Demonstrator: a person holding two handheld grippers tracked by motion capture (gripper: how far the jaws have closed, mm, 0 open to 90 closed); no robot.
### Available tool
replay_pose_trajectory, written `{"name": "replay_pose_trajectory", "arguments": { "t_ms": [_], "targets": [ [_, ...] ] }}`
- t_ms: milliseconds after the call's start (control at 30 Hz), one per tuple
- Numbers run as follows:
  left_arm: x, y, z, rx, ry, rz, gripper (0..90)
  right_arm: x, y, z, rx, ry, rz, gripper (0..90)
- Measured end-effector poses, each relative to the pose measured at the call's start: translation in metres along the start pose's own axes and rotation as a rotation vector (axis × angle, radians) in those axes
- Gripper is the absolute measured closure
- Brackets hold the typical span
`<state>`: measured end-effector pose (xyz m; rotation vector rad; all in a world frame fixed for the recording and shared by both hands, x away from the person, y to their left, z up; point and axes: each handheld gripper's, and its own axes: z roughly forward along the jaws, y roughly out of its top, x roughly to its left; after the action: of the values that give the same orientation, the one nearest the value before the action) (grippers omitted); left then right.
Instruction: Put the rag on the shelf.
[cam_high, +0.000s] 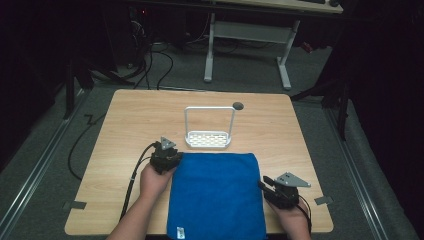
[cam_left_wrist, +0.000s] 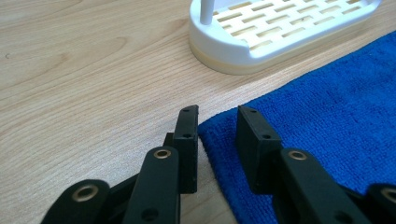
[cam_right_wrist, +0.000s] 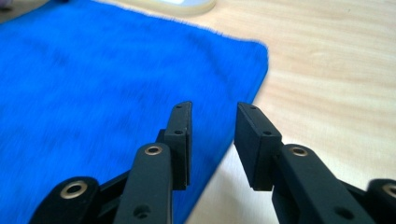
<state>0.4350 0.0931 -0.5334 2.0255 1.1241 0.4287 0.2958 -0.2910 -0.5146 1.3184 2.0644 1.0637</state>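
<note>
On the left side of the wooden table (cam_high: 125, 130), my left gripper (cam_high: 166, 159) sits at the far-left corner of the blue towel (cam_high: 217, 195), its jaws standing partly apart with that corner (cam_left_wrist: 210, 128) lying in the gap between them; the pads do not press on the cloth, and nothing is held. From the left gripper view, the inner jaw rests over the nap while the outer one stands over bare wood, so the hem runs right between the two.

At centre, the towel lies flat and spread, reaching from just short of the white rack (cam_high: 207, 134) down to the near edge of the table, where a small label (cam_high: 180, 232) shows. The rack's slotted base (cam_left_wrist: 275, 28) stands just beside the towel's far hem, close but not clearly touching it.

Over on the right, my right gripper (cam_high: 267, 187) hovers at the towel's right edge, roughly midway along it, jaws likewise partly open and empty; the right gripper view shows the blue hem (cam_right_wrist: 219, 154) passing under the gap.

My reading of the risks: closing on the left corner from this low angle could pinch only the top fibres, letting the cloth slip free on the lift. A jaw digging into the wood could skid and bunch the corner. With the rack so near, dragging the far hem forward could nudge it. And with my two hands at unlike points along the cloth, an uneven pull would skew any fold.
</note>
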Motion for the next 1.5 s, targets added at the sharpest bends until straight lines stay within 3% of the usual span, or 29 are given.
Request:
{"name": "replay_pose_trajectory", "arguments": {
  "t_ms": [100, 233, 333, 500, 633, 933, 1033, 1133, 1267, 1500],
  "targets": [
    [0.004, 0.0, 0.0, -0.008, -0.025, -0.019, 72.8, -0.003, 0.011, 0.009, -0.003, -0.023, 0.003, 65.8],
    [0.008, 0.0, 0.0, -0.007, -0.054, -0.064, 76.0, -0.015, 0.027, 0.03, 0.012, -0.065, 0.059, 67.8],
    [0.006, 0.0, 0.0, -0.004, -0.045, -0.044, 78.7, -0.026, 0.037, 0.048, 0.04, -0.088, 0.098, 67.9],
    [0.004, 0.0, 0.001, -0.004, -0.033, -0.029, 81.0, -0.035, 0.05, 0.068, 0.068, -0.089, 0.127, 66.4],
    [0.004, 0.0, 0.001, -0.007, -0.028, -0.017, 84.6, -0.034, 0.055, 0.084, 0.092, -0.1, 0.115, 64.9],
    [0.003, -0.001, 0.0, -0.003, -0.039, -0.022, 87.2, -0.032, 0.051, 0.093, 0.111, -0.121, 0.111, 65.9],
    [0.003, -0.001, 0.0, -0.001, -0.04, -0.023, 87.3, -0.031, 0.05, 0.092, 0.112, -0.112, 0.109, 72.2],
    [0.003, -0.001, 0.0, -0.002, -0.039, -0.02, 87.3, -0.027, 0.048, 0.092, 0.101, -0.085, 0.089, 86.7],
    [0.003, -0.001, -0.001, -0.008, -0.038, -0.016, 87.6, -0.024, 0.047, 0.09, 0.1, -0.056, 0.068, 88.4],
    [0.001, -0.003, -0.014, -0.071, -0.043, -0.022, 88.1, -0.021, 0.046, 0.071, -0.023, -0.036, 0.051, 88.6]
  ]
}}
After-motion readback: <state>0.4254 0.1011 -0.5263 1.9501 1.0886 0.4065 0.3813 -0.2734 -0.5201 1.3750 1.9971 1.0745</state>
